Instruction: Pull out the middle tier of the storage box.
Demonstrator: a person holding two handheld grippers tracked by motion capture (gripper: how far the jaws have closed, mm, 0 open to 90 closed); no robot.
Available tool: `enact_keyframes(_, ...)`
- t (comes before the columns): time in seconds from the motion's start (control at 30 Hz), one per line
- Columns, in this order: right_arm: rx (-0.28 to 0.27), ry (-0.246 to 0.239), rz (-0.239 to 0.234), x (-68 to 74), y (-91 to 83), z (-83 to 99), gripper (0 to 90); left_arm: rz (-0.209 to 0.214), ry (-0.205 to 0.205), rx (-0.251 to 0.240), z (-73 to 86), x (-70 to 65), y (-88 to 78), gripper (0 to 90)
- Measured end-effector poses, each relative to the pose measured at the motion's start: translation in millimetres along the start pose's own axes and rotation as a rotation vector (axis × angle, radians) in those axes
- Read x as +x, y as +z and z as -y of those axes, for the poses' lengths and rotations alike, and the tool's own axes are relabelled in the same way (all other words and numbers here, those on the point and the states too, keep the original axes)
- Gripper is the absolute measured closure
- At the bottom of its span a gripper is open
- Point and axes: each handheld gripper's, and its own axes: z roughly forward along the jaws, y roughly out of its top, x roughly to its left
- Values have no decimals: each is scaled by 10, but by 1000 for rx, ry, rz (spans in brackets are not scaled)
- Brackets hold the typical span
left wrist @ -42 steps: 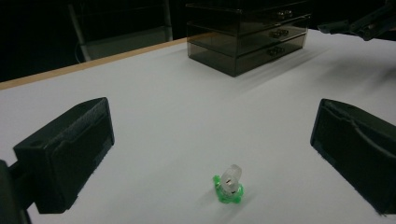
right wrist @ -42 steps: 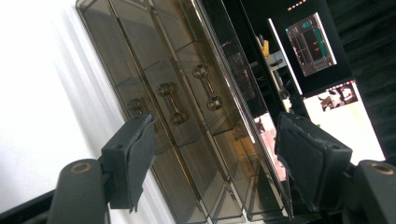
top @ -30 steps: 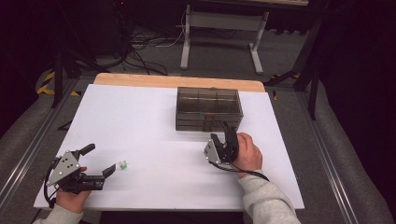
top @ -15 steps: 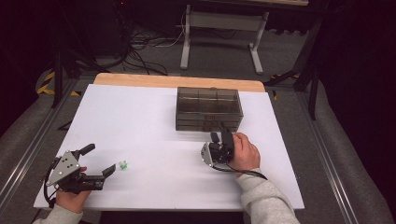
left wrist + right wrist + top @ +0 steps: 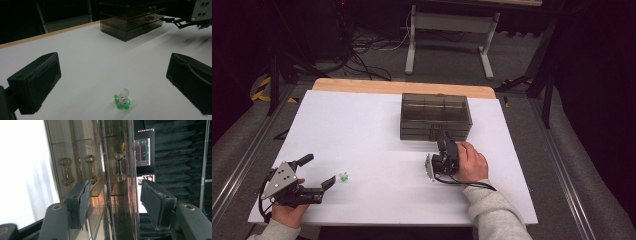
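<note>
A smoky clear drawer box point(image 5: 435, 116) stands at the table's far middle. My right gripper point(image 5: 443, 146) lies rolled on its side just in front of it, tips close to the drawer fronts. In the right gripper view the jaws point(image 5: 117, 202) stand apart and have just been closing, with nothing pressed between them; a clear dumbbell-shaped handle point(image 5: 119, 166) lies just beyond the gap. My left gripper point(image 5: 318, 171) rests open at the near left. A small clear piece on a green base point(image 5: 122, 99) stands just ahead of its jaws point(image 5: 115, 82), touching neither.
The white table top point(image 5: 362, 130) has a wooden strip along its far edge point(image 5: 402, 87). Two more drawer handles point(image 5: 66, 171) show on the box front. A lit screen point(image 5: 142, 148) glows beyond the box. Metal rails run along both table sides.
The right hand has rolled the gripper over and shifted it slightly left, toward the drawer fronts. The left gripper and the small green piece have stayed put.
</note>
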Motion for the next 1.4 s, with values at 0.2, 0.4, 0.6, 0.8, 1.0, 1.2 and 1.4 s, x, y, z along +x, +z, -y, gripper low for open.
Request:
enact_keyframes(0.2, 11, -30, 18, 63, 6, -19, 426, 1, 0, 0, 0, -1, 0, 5)
enact_keyframes(0.4, 25, -52, 27, 117, 32, -33, 441, 1, 0, -1, -1, 0, -1, 5)
enact_keyframes(0.6, 18, -83, 33, 148, 47, -47, 451, 1, 0, -2, -1, -3, -1, 5)
enact_keyframes(0.8, 24, -96, 34, 176, 63, -46, 507, 2, 0, -1, -1, -4, 1, 5)
enact_keyframes(1.0, 24, -105, 31, 196, 102, -35, 560, 1, 0, -1, -1, -4, 2, 5)
enact_keyframes(1.2, 29, -117, 30, 214, 140, -31, 603, 3, 2, 1, -2, -2, 3, 5)
enact_keyframes(1.4, 34, -130, 28, 224, 176, -34, 639, 3, 1, 1, -2, -1, 3, 5)
